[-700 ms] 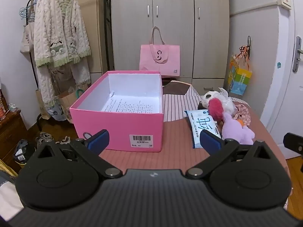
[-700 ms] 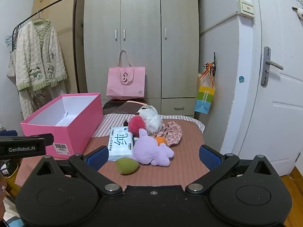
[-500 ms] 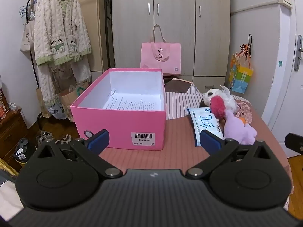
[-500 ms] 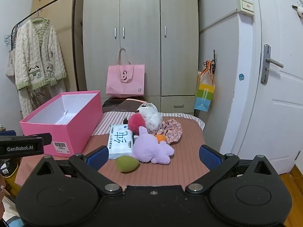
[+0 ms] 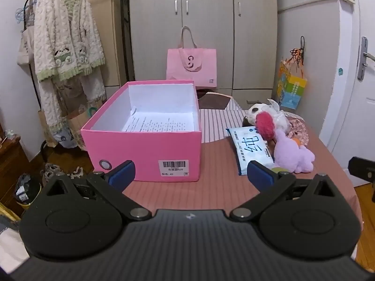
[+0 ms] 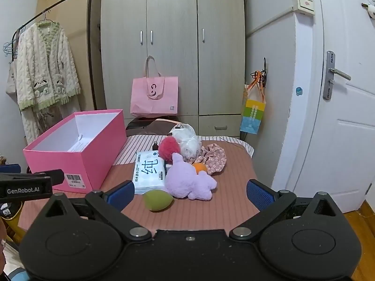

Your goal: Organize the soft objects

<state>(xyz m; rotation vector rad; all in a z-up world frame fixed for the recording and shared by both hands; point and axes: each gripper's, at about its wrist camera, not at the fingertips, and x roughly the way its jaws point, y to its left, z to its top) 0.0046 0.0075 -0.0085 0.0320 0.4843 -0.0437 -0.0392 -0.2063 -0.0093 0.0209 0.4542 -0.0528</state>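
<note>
An open pink box (image 5: 143, 149) (image 6: 77, 161) with a printed sheet inside stands on the table's left. To its right lie a white tissue pack (image 6: 148, 172) (image 5: 250, 151), a purple plush (image 6: 187, 179) (image 5: 290, 154), a red pompom (image 6: 168, 148), a white plush (image 6: 187, 138), a floral cloth (image 6: 214, 157), an orange ball (image 6: 199, 167) and a green sponge egg (image 6: 157, 200). My left gripper (image 5: 189, 175) is open and empty, in front of the box. My right gripper (image 6: 189, 193) is open and empty, just before the green egg.
The table has a reddish striped cover (image 6: 225, 201) and a drop at its right edge. A pink tote bag (image 6: 154, 96) leans on the wardrobe (image 6: 173, 46) behind. A clothes rack with a cream robe (image 5: 65, 46) stands left; a white door (image 6: 339, 117) is right.
Both grippers have drawn back and risen slightly, so the box and the pile sit a little lower and farther in view. Both stay open; nothing on the table moved.
</note>
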